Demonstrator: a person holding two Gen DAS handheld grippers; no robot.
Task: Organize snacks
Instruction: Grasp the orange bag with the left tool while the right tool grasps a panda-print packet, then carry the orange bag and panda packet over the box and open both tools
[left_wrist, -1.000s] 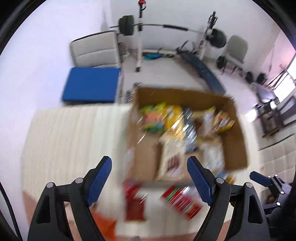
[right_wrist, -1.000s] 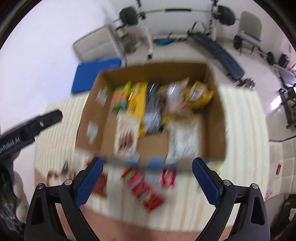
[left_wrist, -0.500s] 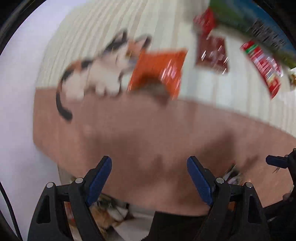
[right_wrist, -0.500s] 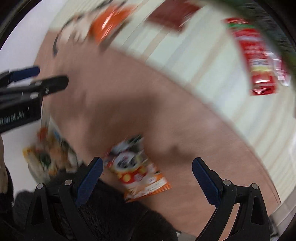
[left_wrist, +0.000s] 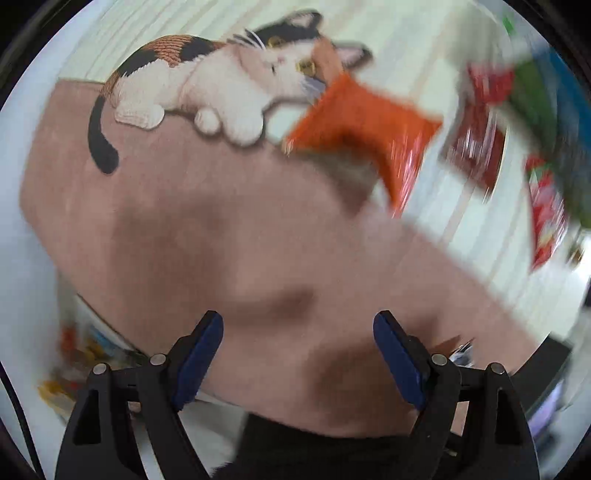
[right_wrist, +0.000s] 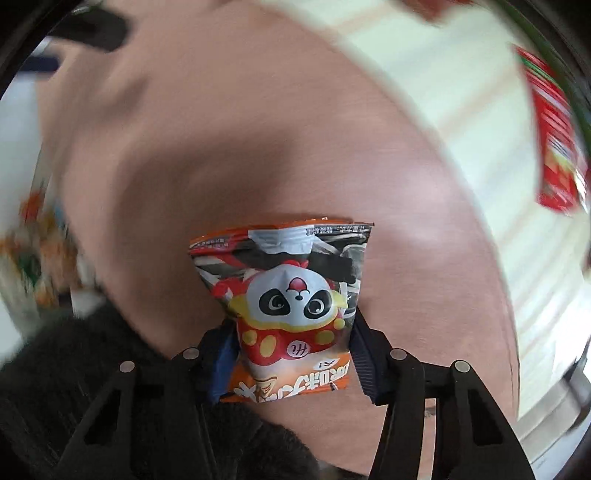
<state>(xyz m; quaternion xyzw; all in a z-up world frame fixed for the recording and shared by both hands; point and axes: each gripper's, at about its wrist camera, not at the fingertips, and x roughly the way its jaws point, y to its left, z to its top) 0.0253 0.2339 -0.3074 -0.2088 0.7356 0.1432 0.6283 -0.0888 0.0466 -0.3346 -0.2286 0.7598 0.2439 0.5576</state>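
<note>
My right gripper (right_wrist: 291, 354) is shut on an orange panda snack packet (right_wrist: 284, 295) and holds it over the pink part of the rug (right_wrist: 258, 129). My left gripper (left_wrist: 297, 350) is open and empty above the same rug (left_wrist: 184, 240). An orange snack bag (left_wrist: 365, 125) lies by the cat picture (left_wrist: 207, 77). Dark red packets (left_wrist: 476, 147) and a red packet (left_wrist: 546, 218) lie blurred at the right. A red packet (right_wrist: 554, 140) also shows at the right edge of the right wrist view.
A blurred colourful snack bag (left_wrist: 70, 365) lies on the white floor off the rug's left edge; it also shows in the right wrist view (right_wrist: 33, 251). Dark clothing (right_wrist: 74, 387) fills the lower left. The left gripper's dark body (right_wrist: 92, 26) shows at top left.
Both grippers swung down from the cardboard box to the rug. The right gripper closed on the panda packet that lay between its fingers half a second ago. The left gripper stays open.
</note>
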